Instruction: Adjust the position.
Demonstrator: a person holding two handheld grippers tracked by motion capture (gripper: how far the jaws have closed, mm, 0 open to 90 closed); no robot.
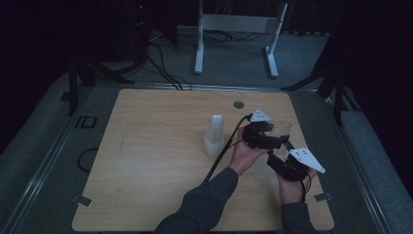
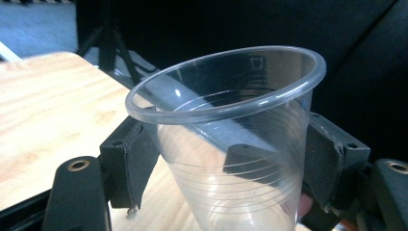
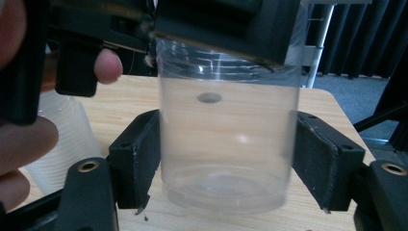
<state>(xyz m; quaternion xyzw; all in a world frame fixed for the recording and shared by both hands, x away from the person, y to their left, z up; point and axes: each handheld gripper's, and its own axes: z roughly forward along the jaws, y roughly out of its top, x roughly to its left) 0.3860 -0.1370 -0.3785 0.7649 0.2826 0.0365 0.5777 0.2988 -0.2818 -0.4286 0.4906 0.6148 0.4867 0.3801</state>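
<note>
While the left gripper (image 1: 273, 132) clamps a clear plastic cup (image 1: 282, 129) near the table's right edge, the right gripper (image 1: 277, 157) sits just beside it, closer to the person. In the left gripper view, the cup (image 2: 231, 159) stands between the two black jaws, and both pads press against its ribbed wall below the rolled rim; the cup leans a little in that view. Behind it lies the wooden table (image 2: 43, 106), with dark curtain beyond.

In the right gripper view, the same cup (image 3: 228, 149) rests with its base on the table (image 3: 332, 110), and the left gripper (image 3: 216, 24) grips it from above near the rim. The right gripper's own jaws stand on either side of the cup's lower wall, loosened, with narrow gaps showing between pads and plastic, so they are not holding it. Fingers (image 3: 108, 65) of the person's left hand show at the left of that view.

A stack of frosted plastic cups (image 1: 214, 135) stands upside down near the middle of the table, well apart from the held cup and to its left in the high view; the stack (image 3: 60, 139) shows pale behind the hand in the right gripper view. A small round grommet (image 1: 238, 104) sits in the tabletop near the far edge.
</note>
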